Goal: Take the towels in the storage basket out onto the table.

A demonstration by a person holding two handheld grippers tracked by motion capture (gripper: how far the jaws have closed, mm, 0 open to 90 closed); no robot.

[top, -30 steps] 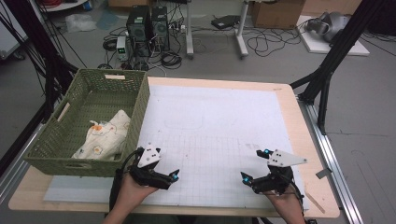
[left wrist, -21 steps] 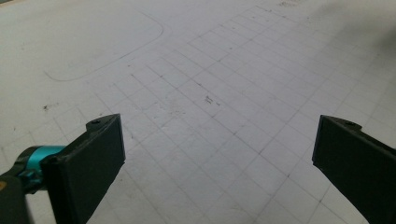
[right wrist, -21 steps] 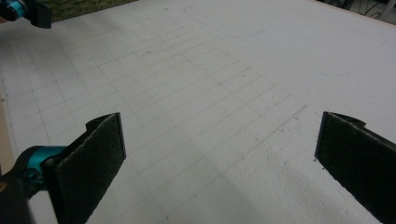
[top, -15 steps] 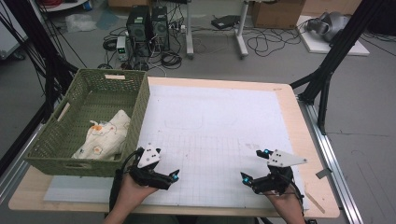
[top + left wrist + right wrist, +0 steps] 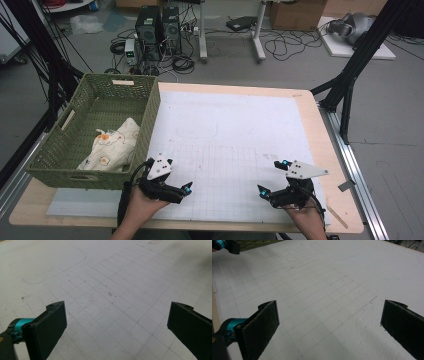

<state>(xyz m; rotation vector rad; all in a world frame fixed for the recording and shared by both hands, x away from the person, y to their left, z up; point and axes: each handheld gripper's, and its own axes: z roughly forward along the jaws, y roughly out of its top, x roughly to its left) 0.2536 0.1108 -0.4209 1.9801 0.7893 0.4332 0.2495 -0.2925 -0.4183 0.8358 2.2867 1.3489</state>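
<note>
Nothing moved; floral cloth (image 5: 111, 145) lies crumpled in green basket (image 5: 75, 145).

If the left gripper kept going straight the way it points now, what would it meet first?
Probably just the white gridded mat. The left gripper, jaws wide open and empty, angles toward the table's middle, away from the green basket. No object lies ahead, though depth is uncertain.
</note>
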